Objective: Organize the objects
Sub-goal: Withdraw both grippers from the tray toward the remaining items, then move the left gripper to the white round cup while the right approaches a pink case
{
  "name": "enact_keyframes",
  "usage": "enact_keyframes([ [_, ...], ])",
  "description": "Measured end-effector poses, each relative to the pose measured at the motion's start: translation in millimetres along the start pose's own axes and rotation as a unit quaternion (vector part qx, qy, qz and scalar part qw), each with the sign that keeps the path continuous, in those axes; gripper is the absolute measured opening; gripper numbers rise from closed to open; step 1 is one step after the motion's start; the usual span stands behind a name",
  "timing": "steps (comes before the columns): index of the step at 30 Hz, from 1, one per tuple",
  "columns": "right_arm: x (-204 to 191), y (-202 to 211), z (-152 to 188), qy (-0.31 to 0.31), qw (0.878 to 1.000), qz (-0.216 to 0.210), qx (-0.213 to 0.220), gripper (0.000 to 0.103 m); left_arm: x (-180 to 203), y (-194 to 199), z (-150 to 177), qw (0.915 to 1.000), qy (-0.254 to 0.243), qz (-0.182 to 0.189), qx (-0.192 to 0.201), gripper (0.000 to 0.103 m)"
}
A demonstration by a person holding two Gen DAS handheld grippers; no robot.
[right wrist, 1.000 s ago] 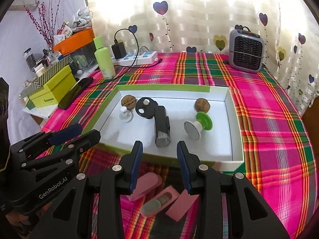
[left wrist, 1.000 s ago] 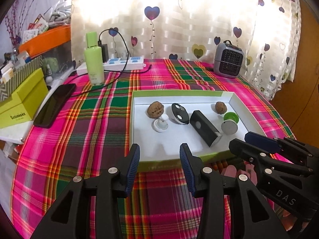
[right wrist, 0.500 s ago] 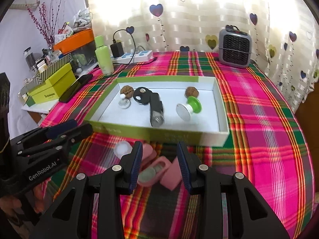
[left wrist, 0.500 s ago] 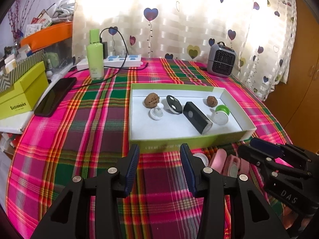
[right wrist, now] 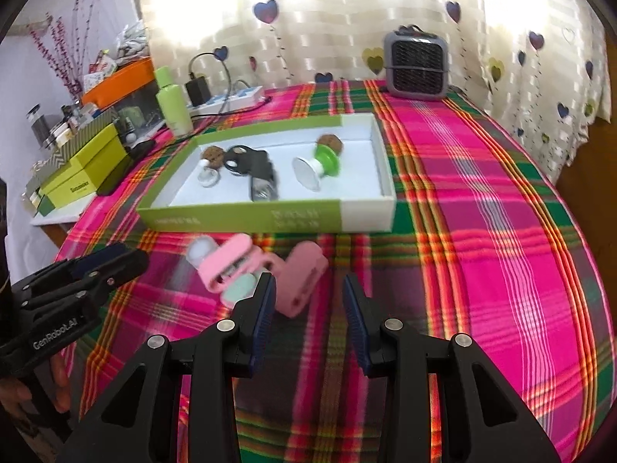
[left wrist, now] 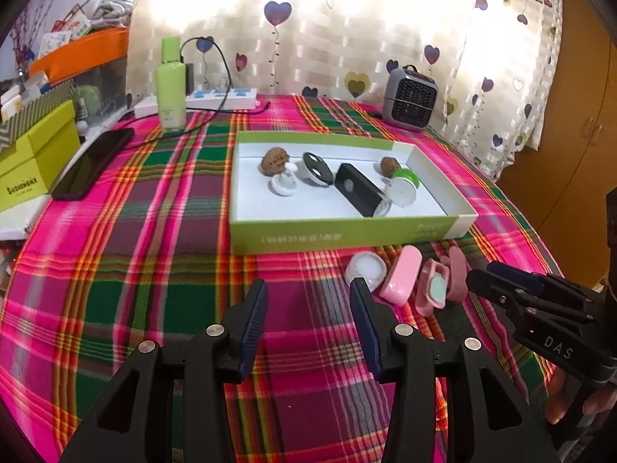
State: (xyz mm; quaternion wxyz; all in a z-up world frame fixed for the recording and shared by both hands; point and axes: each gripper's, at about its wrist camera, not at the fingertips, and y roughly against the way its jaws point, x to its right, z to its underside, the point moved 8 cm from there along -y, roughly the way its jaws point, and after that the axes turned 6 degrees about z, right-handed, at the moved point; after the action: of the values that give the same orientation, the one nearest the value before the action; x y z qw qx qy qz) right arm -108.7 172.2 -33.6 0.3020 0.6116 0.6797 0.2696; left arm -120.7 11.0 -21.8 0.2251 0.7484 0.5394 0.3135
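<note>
Four small items, three pink (left wrist: 401,276), one white round (left wrist: 365,270), before green box (left wrist: 347,231); both claws apart, empty.

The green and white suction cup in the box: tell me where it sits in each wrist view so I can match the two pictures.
Left wrist view: the suction cup lies at the right end of the box, right of centre in the picture.
Right wrist view: the suction cup lies right of the middle of the box, near the picture's centre.
Shared landmark: the small grey heater by the curtain.
</note>
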Motion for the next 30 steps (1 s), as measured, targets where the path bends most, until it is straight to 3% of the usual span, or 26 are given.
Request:
enact_keyframes([
  [19, -3.0, -13.8, -3.7, -0.007, 1.0, -0.019, -0.011, 0.037, 17.7, -20.5, 11.7, 0.9992, -0.011, 0.023, -0.03, 0.043],
  [30, 7.6, -10.0, -4.4, 0.004, 1.0, 0.012, -0.01, 0.042, 18.6, -29.8, 6.9, 0.9988, -0.02, 0.018, -0.04, 0.043],
])
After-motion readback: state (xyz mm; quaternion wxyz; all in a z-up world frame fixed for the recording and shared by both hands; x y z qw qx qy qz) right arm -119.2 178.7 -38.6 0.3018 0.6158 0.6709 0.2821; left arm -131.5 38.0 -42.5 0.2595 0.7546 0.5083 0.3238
